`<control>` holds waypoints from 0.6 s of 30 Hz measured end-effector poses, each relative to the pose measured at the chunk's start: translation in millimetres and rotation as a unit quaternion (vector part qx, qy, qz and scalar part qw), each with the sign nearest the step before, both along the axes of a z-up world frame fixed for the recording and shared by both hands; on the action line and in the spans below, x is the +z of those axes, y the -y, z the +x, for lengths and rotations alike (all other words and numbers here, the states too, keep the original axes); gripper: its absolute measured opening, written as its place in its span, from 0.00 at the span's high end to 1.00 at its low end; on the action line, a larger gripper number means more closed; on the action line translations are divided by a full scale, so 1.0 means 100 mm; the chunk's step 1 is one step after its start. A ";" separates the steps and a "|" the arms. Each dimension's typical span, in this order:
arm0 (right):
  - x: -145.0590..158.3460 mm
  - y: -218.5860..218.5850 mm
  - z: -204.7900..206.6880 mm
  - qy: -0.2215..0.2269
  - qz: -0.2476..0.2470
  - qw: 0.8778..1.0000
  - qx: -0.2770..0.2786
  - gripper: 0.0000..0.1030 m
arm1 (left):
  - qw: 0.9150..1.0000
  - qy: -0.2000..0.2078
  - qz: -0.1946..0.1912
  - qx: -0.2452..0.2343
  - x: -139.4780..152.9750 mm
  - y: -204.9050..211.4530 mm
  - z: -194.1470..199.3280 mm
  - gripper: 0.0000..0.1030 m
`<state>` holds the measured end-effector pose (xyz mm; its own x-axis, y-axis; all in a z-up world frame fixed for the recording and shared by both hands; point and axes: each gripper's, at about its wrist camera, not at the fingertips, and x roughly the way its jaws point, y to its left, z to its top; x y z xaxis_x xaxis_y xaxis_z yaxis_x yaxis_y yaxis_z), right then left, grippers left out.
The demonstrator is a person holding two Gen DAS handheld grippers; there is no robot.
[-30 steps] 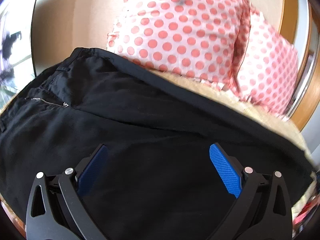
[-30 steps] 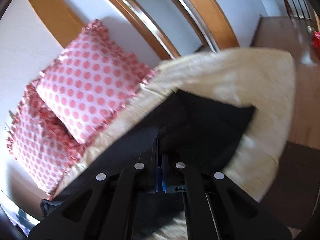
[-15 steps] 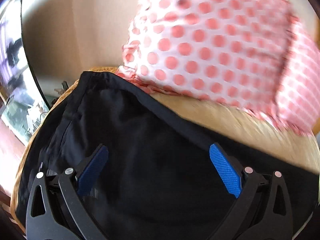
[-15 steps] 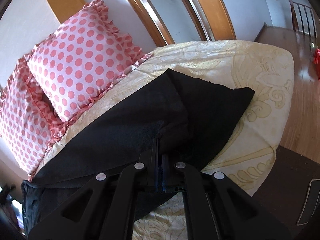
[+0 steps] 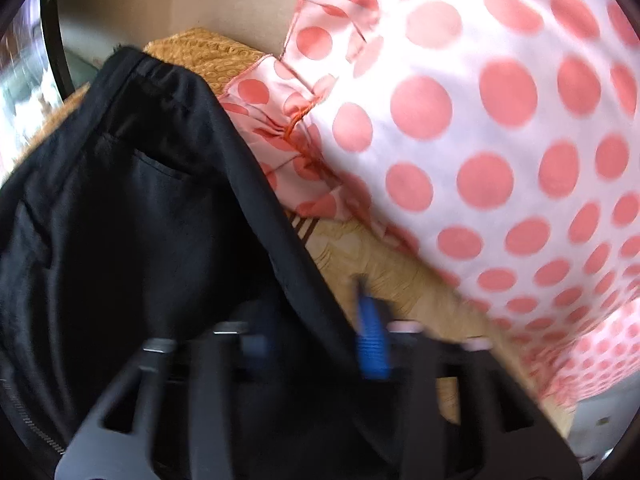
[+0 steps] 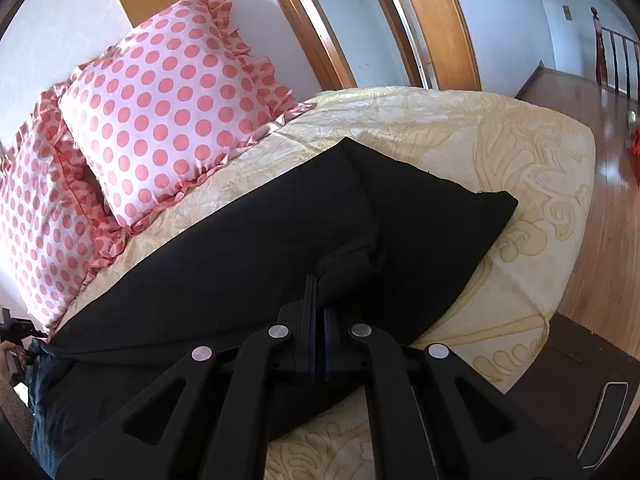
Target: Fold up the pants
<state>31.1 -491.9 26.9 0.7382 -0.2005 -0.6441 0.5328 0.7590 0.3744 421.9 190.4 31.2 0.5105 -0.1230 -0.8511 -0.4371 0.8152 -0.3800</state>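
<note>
A: Pants [image 6: 256, 248], black, lie across a bed [image 6: 500, 152] with a cream patterned cover, below two pink dotted pillows [image 6: 168, 120].

B: And the right claw [image 6: 318, 320]?

A: Its jaws are pressed together on a raised fold of the pants near the leg end.

B: The left claw [image 5: 316, 340]?

A: It is blurred. It sits at the pants' edge by the waistband [image 5: 160, 76]. One blue pad [image 5: 372, 340] shows beside the cloth; the other is hidden in dark fabric, so I cannot tell if it grips.

B: Any writing?

A: None readable. A zipper [image 5: 28, 424] shows at the lower left.
</note>
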 end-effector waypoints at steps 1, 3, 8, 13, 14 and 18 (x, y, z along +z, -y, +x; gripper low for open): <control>0.00 0.00 0.00 0.001 0.001 1.000 0.000 0.98 | 1.000 0.005 -0.014 0.008 -0.01 -0.05 -0.04 0.88; 0.00 0.02 0.00 0.003 0.006 1.000 0.001 0.98 | 0.999 0.018 -0.025 0.010 0.02 -0.10 -0.13 0.94; 0.08 0.12 0.04 0.023 0.021 0.999 0.005 0.98 | 0.997 0.070 -0.011 -0.003 0.35 -0.15 -0.64 0.95; 0.24 0.28 0.12 0.047 0.026 0.999 0.004 0.98 | 0.989 0.146 0.016 -0.024 0.89 -0.14 -1.61 0.95; 0.27 0.30 0.12 0.052 0.025 0.998 0.003 0.98 | 0.987 0.157 0.021 -0.026 0.92 -0.18 -1.74 0.94; 0.38 0.39 0.06 0.067 0.020 0.998 -0.006 0.98 | 0.978 0.204 0.043 -0.011 1.00 -0.19 -2.72 0.93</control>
